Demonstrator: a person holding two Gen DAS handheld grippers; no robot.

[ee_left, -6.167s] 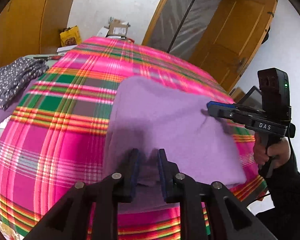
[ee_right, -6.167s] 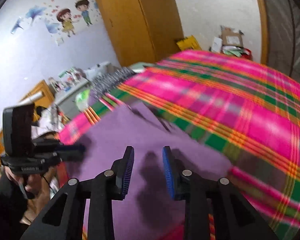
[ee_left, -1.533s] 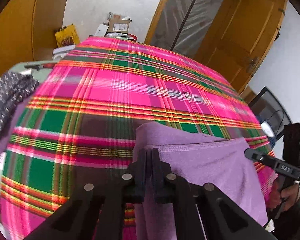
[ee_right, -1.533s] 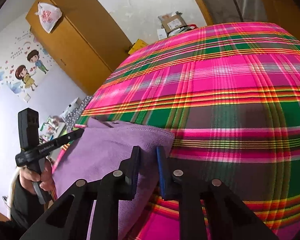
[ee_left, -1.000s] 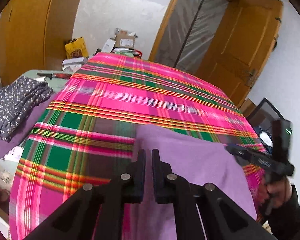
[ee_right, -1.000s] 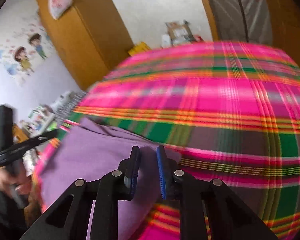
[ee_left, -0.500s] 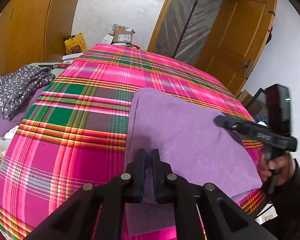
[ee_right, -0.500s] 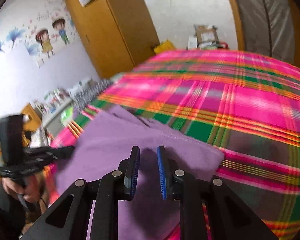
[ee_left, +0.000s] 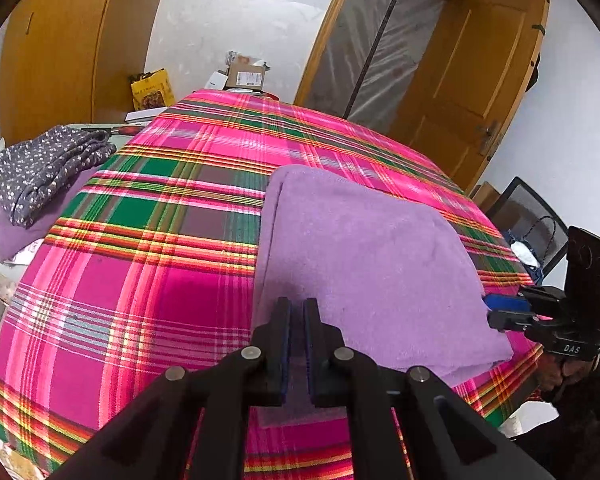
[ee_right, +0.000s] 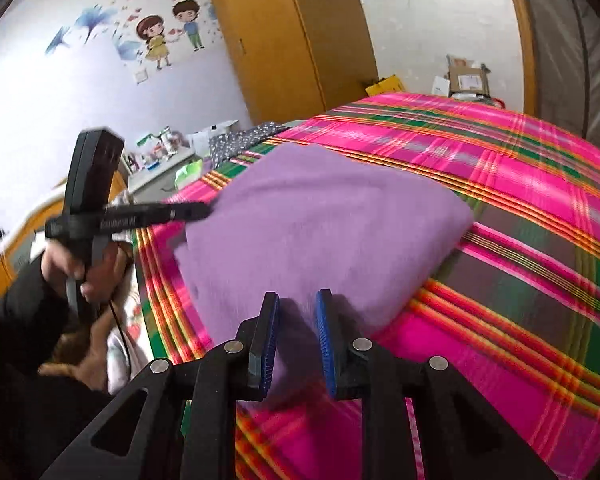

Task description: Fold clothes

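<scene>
1. The purple garment (ee_left: 364, 252) lies folded into a flat rectangle on the pink plaid bedspread (ee_left: 140, 280), near the bedspread's front edge.
2. The left tongs (ee_left: 296, 312) are pressed nearly together over the garment's near left edge; whether cloth sits between them I cannot tell.
3. The right tongs (ee_right: 297, 304) are spread apart, holding nothing, just above the garment's near right corner.
4. A dark dotted garment (ee_left: 40, 168) is piled on purple cloth, well left of the folded garment.
</scene>
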